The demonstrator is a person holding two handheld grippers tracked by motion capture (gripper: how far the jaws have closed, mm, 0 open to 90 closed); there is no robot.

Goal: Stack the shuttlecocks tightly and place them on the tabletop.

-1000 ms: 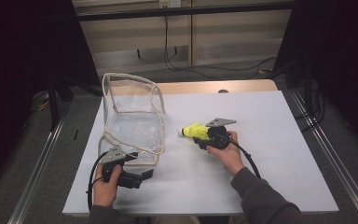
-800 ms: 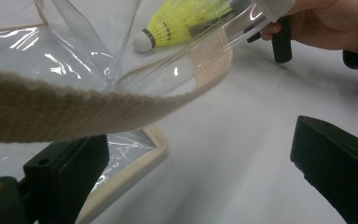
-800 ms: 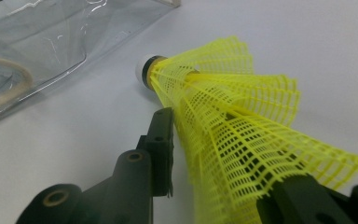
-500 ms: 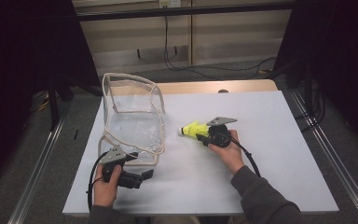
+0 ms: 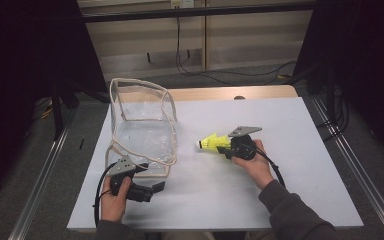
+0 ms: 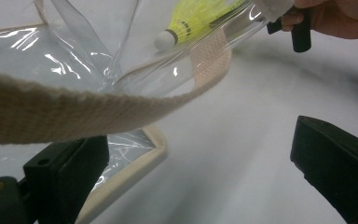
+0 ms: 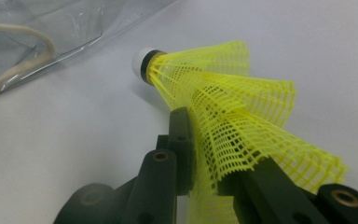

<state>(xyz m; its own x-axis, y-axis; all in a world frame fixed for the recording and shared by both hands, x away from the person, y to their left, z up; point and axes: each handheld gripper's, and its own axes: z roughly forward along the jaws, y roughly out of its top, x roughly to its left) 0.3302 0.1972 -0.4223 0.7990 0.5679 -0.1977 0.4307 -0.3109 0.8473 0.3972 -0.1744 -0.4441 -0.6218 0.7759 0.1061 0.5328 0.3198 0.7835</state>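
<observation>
Right gripper (image 7: 205, 154): jaws have just been closing, now pinching the yellow shuttlecock (image 7: 223, 107) skirt.
Left gripper (image 6: 200, 177): jaws spread beside the clear bag (image 5: 142, 125).

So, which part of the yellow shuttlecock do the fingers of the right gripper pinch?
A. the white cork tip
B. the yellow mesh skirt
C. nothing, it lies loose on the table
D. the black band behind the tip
B: in the right gripper view the fingers of the right gripper squeeze the mesh skirt of the shuttlecock flat, while its white tip points free toward the clear bag.
</observation>
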